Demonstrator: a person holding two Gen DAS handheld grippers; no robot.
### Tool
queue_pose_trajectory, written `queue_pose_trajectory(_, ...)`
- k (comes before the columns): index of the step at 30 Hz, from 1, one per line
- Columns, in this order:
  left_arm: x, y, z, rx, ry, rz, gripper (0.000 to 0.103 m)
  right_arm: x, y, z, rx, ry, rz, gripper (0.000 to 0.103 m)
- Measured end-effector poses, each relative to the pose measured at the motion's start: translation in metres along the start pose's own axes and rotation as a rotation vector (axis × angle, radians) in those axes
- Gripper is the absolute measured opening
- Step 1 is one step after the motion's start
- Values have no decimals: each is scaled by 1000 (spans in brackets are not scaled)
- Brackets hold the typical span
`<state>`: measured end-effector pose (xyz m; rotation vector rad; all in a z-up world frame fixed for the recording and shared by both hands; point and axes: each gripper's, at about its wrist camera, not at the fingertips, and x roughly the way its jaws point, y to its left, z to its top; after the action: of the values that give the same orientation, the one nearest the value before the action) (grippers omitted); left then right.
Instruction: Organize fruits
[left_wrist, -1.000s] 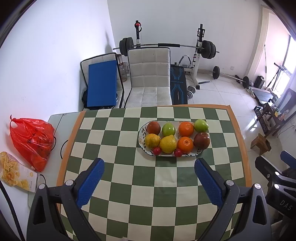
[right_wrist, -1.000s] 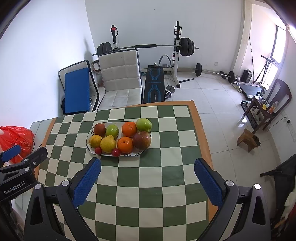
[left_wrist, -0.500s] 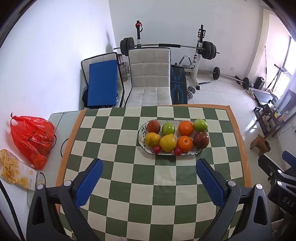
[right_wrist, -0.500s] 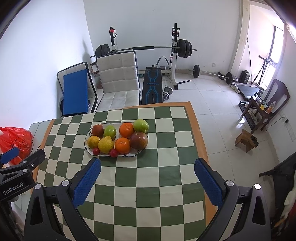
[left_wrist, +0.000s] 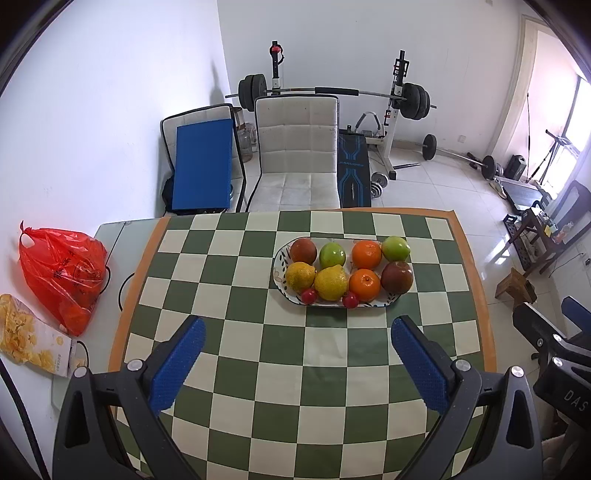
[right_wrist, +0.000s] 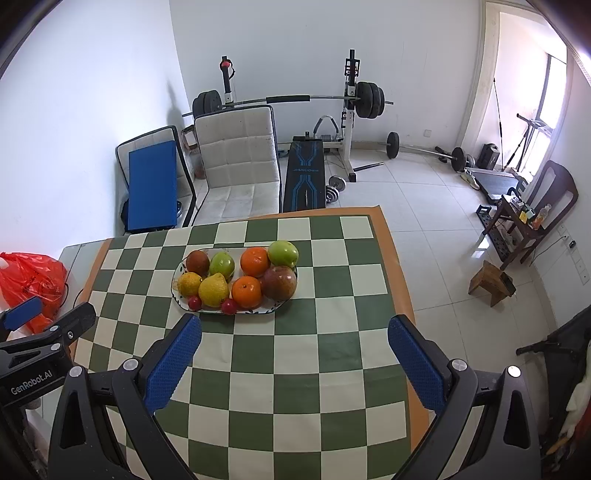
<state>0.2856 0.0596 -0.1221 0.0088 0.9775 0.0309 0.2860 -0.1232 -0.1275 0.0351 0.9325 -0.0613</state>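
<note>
We see the plate (left_wrist: 280, 275) on the far half of the checkered cloth (left_wrist: 258, 369), packed with fruit: two oranges (left_wrist: 365, 285), two green apples (left_wrist: 332, 255), two dark red fruits (left_wrist: 396, 277), a lemon (left_wrist: 300, 276), a yellow pear (left_wrist: 331, 282) and two small red fruits (left_wrist: 350, 300) along its near rim. Our left gripper (left_wrist: 295, 365) and right gripper (right_wrist: 293, 363) both hang above the near cloth with fingers spread wide, holding and touching nothing, well short of the plate.

I see the plate (left_wrist: 282, 275) on the checked counter (left_wrist: 258, 350), packed with fruit in two rows. Back row: dark red apple (left_wrist: 303, 250), green apple (left_wrist: 332, 255), orange (left_wrist: 366, 254), green apple. Front row: lemon (left_wrist: 300, 276), yellow pear (left_wrist: 331, 283), orange, reddish apple. Two small red cherries (left_wrist: 309, 296) sit at the near rim.
</note>
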Motion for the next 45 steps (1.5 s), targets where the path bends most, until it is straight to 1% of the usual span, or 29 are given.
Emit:
queue_pose_trajectory(34,-1,1,-1,-3,-7,-3,103,-11,4,15,-6,-14,11,103)
queue_pose_trajectory(45,-3,-3,6,-3,-12,0,103,-13,5,16,-9,-10,11,103)
